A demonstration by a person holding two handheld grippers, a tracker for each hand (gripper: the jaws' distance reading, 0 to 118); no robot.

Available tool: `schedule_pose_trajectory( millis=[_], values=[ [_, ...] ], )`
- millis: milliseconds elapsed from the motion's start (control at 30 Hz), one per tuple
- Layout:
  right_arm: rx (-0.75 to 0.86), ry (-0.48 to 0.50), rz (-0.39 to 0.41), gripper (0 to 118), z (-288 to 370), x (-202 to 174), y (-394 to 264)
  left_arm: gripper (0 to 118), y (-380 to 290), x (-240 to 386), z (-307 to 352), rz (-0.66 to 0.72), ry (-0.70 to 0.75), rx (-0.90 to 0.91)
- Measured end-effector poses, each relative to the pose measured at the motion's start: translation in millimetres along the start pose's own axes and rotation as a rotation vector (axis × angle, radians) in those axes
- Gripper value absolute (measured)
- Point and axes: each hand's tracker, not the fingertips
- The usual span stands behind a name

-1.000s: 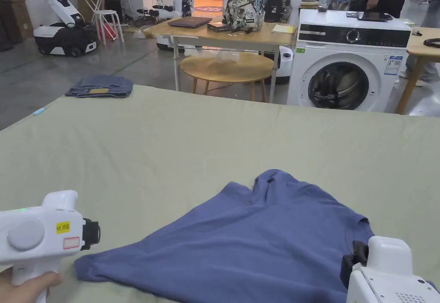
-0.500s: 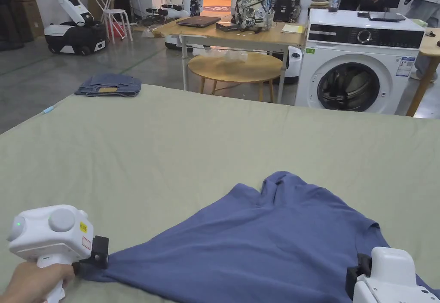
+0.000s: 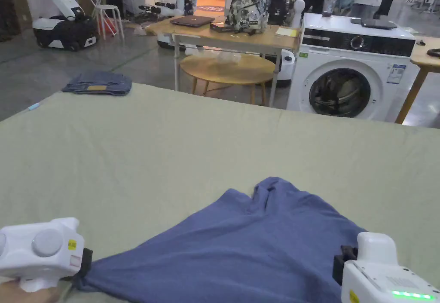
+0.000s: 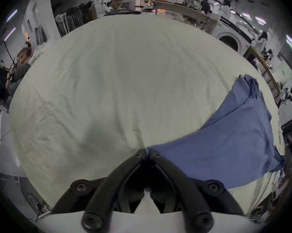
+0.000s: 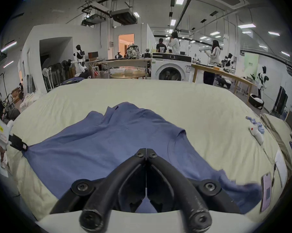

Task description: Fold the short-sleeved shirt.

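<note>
On pale green sheet (image 3: pixel 172 145) in front of me: blue shirt (image 3: pixel 240 248) spread loosely, far end bunched. My left gripper (image 4: pixel 146 152) clenched on shirt's left corner, cloth pinched between jaws, pulled taut. My right gripper (image 5: pixel 146 152) over shirt's right side, jaws closed together; can't tell whether cloth caught between them.

Right tool (image 5: pixel 146 150) jaws together over blue shirt (image 5: pixel 108 145) (rumpled).
</note>
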Motion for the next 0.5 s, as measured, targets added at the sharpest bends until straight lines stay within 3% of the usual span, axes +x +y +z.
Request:
schedule_pose_trajectory(
  millis=[133,200,267,300,333,400,500],
  values=[
    [-0.083,0.022,0.033,6,-57.2,20.0,45.9,0,-7.1,-3.6,9.5,0.022,-0.030,0.021],
    [-0.154,0.073,0.031,20,-96.7,31.7,70.3,0,-10.1,-3.0,11.3,0.026,-0.043,0.029],
    [-0.219,0.072,0.106,32,-130.6,33.1,86.5,0,-15.3,2.1,14.3,0.022,-0.039,0.034],
    [-0.243,0.080,0.142,60,-150.1,35.9,92.8,0,-15.7,2.6,14.5,0.021,-0.039,0.035],
    [-0.262,0.092,0.173,75,-167.4,36.3,99.2,0,-15.7,2.8,14.8,0.023,-0.038,0.038],
    [-0.276,0.124,0.207,77,-191.0,39.4,104.5,0,-15.8,4.8,14.7,0.028,-0.031,0.044],
    [-0.301,0.119,0.197,77,-220.5,37.7,111.3,0,-14.7,7.8,16.8,0.025,-0.022,0.049]
  ],
)
